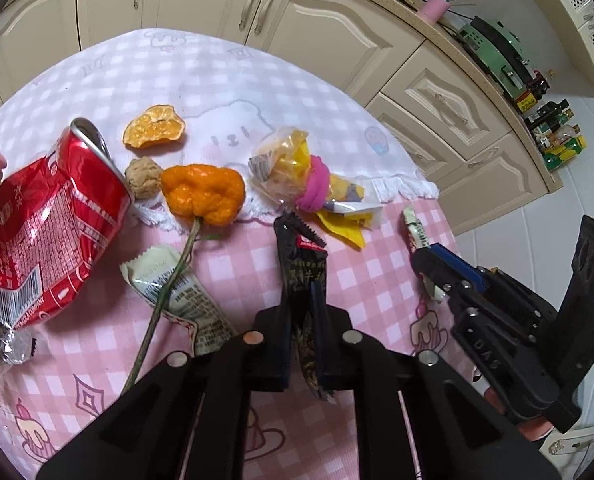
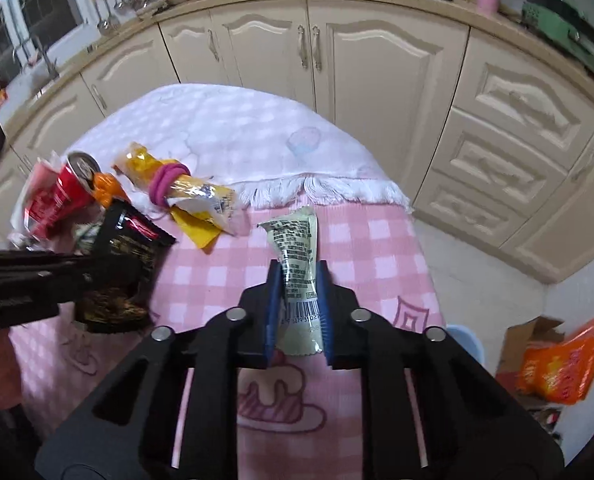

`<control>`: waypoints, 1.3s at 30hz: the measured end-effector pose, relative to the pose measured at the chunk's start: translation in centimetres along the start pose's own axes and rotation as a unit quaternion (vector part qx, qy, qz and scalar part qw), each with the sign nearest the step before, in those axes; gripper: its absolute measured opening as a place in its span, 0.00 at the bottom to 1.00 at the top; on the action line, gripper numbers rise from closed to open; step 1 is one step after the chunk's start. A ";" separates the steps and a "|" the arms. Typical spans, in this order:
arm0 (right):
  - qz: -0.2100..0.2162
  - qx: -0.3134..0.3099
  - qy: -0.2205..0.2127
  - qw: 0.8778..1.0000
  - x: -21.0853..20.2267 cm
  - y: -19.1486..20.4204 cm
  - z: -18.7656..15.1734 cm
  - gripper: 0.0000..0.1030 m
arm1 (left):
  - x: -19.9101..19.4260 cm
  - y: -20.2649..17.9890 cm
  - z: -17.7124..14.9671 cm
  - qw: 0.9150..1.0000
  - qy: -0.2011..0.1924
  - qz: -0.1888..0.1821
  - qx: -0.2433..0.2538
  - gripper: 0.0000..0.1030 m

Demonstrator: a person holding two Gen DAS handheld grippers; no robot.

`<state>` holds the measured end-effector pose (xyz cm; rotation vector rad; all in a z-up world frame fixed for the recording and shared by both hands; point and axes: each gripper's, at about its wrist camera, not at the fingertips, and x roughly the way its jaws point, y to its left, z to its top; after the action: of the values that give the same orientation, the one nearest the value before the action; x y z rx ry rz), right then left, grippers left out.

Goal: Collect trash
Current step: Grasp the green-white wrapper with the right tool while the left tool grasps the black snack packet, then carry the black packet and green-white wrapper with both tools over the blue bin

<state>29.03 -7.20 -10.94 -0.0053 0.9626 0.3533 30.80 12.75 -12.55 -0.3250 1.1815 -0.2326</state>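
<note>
Left gripper (image 1: 301, 304) fingers pinch black serrated foil snack wrapper (image 1: 303, 256); right gripper (image 2: 297, 304) fingers pinch pale-green printed plastic wrapper (image 2: 297, 256), both just above pink checked worktop (image 2: 377, 248). Best lift straight, keep pinches firm, avoid crushed red can (image 1: 49, 220).

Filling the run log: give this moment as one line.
left gripper: shut on black wrapper | right gripper: shut on pale green wrapper | crushed red can, orange peel: still on table
</note>
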 end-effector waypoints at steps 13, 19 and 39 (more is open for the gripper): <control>0.011 0.025 -0.021 0.999 -3.9 -0.7 -1.5 0.11 | -0.5 -2.6 -1.0 1.000 -0.009 0.005 0.023 0.06; 0.007 0.032 -0.030 0.999 -5.7 -1.3 -2.4 0.11 | -0.7 -4.3 -1.7 0.999 -0.011 -0.001 0.031 0.06; -0.030 0.147 -0.050 0.987 -11.8 -13.0 -8.4 0.11 | 2.6 -18.3 -4.7 0.990 0.021 -0.029 0.133 0.06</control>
<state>20.02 -24.28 -8.24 0.2503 0.9055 0.1521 27.18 -5.75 -9.67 -0.1195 1.1679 -0.4446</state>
